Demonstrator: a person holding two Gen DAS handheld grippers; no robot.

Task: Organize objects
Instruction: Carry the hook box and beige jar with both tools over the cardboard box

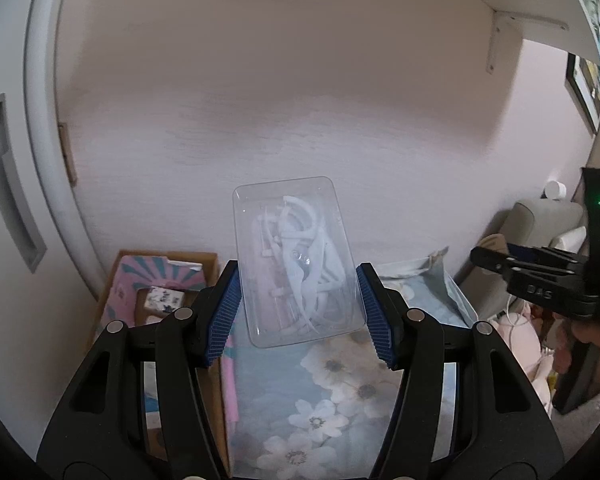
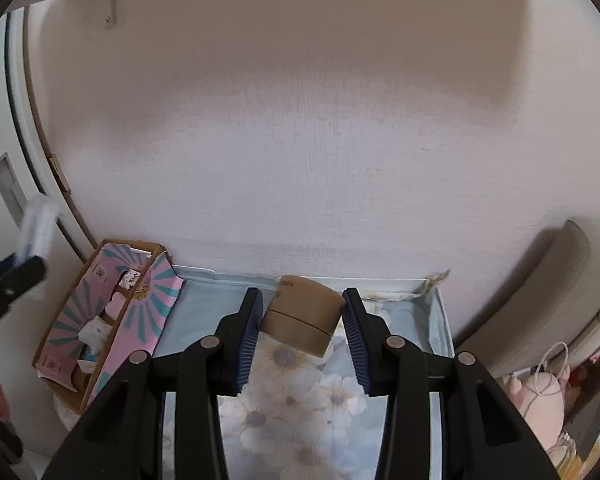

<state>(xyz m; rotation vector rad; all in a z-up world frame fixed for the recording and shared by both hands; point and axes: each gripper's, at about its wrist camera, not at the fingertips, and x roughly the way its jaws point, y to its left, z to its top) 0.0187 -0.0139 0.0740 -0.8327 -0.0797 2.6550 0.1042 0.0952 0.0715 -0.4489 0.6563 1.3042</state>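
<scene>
My left gripper [image 1: 298,300] is shut on a clear plastic box of white floss picks [image 1: 296,264] and holds it up above a floral fabric bin [image 1: 324,408]. My right gripper [image 2: 302,320] is shut on a brown cardboard tube [image 2: 302,316], tilted, above the same floral bin [image 2: 300,400]. The right gripper also shows at the right edge of the left wrist view [image 1: 540,276]. The left gripper with the clear box shows blurred at the left edge of the right wrist view [image 2: 24,248].
A pink and teal cardboard box [image 2: 108,320] with small items stands left of the bin; it also shows in the left wrist view [image 1: 156,288]. A pale wall is behind. A grey cushion [image 2: 540,304] and a pink soft toy [image 2: 540,400] lie to the right.
</scene>
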